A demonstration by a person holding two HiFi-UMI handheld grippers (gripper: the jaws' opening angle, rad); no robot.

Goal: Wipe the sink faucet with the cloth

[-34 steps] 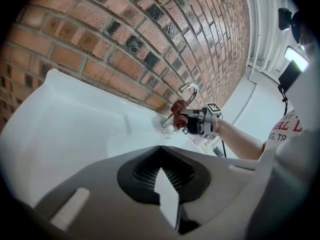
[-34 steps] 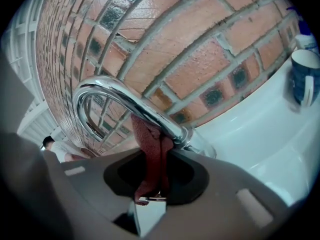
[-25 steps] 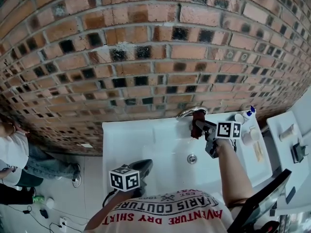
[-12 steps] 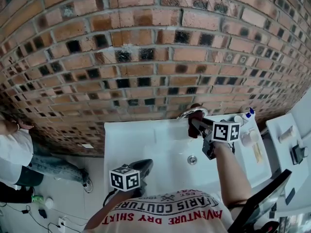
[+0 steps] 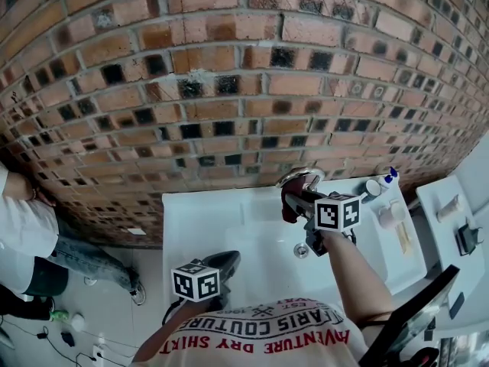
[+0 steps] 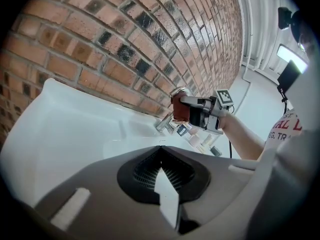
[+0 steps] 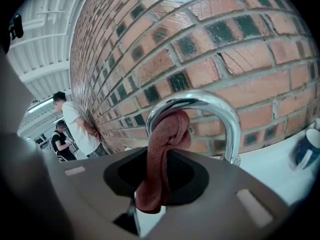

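Right gripper view shows the right tool (image 7: 155, 196) closed on a twisted red-brown cloth (image 7: 167, 134). The bunched upper end of the cloth touches the left part of the chrome faucet (image 7: 222, 114) arch, at the centre of the frame in front of the brick wall (image 7: 210, 29).

The left tool (image 6: 160, 184) has its jaws together with nothing between them, low in the head view at the near edge of the white sink (image 5: 214, 220).

I see three risks:
- The cloth is rolled like a rope, so it may touch only a thin strip of metal and leave other parts unwiped.
- If it drags hard around the curve, it may pull out of the jaws.
- A wide sweep toward the right of the frame could knock the small bottles (image 5: 386, 186) on the sink edge.
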